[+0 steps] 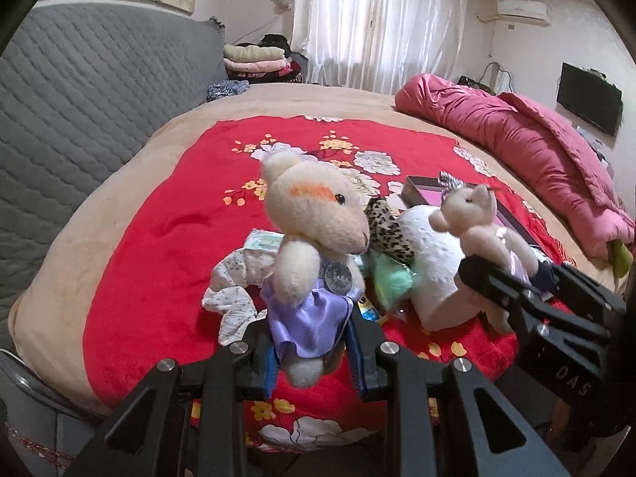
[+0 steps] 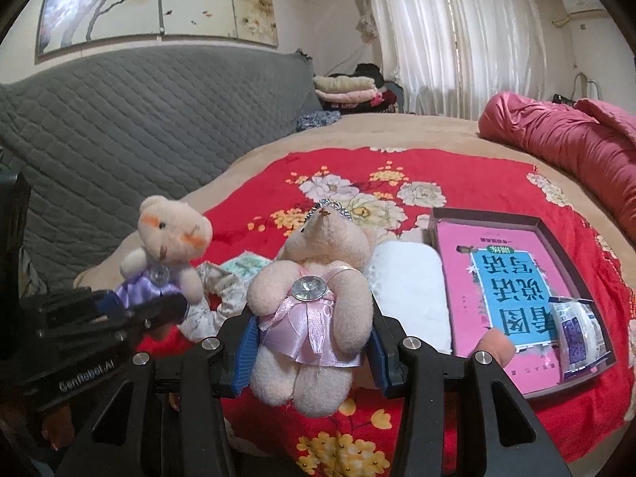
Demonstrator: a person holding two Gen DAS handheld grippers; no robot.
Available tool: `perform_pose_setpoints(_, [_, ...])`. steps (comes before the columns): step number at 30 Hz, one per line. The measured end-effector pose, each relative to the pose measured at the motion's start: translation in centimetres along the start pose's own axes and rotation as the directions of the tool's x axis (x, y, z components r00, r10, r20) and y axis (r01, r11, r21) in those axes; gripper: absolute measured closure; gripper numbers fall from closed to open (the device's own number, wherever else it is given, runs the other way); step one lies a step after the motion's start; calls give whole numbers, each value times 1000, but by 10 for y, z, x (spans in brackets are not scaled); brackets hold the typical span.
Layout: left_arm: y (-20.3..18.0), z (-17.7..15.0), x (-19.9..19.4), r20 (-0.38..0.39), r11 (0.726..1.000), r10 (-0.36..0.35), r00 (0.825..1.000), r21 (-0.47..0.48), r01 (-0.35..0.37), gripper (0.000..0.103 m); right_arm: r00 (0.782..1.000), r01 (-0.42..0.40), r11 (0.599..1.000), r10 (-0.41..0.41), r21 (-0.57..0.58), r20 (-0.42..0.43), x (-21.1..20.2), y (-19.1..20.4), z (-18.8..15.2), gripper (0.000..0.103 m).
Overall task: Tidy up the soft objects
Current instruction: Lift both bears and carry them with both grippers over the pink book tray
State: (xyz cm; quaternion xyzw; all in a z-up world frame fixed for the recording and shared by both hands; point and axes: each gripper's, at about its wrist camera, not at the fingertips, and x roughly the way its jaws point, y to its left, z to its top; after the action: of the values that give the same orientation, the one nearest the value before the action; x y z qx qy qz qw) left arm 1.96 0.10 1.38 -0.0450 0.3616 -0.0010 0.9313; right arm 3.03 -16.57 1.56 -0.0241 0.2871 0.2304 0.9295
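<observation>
While both small plush bears are lifted clear of the bed (image 1: 131, 183), each sits clamped in its own tongs. The left tongs (image 1: 312, 351) are partly closed, their blue pads pressing on the waist of the bear in the purple dress (image 1: 314, 246), which stands upright with its head turned to the right of the left wrist view. The right tongs (image 2: 312, 348) stand a little wider and grip the bear in the pink dress (image 2: 314, 298) at the skirt; this bear leans back, its snout pointing up, a round gem on its chest and a beaded loop above its head.

Below and between the two bears, a red floral blanket (image 1: 167, 238) covers the bed. On it lie a white pillow-like bundle (image 2: 409, 290), a pale printed cloth (image 1: 234, 298), a leopard-print piece (image 1: 387, 228) and a mint-green fuzzy item (image 1: 387, 280), all close together. Just right of the white bundle, a shallow box (image 2: 544, 234) holds a pink book (image 2: 465, 278), with a small packet (image 2: 576, 334) lying on the book's corner. A rolled pink quilt (image 1: 524, 147) lies along the far right edge of the bed, well apart from the pile.
</observation>
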Motion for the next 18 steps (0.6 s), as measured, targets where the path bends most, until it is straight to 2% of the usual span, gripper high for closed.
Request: perform_pose_setpoints(18, [-54, 11, -11, 2, 996, -72, 997, 55, 72, 75, 992, 50, 996, -58, 70, 112, -39, -26, 8, 55])
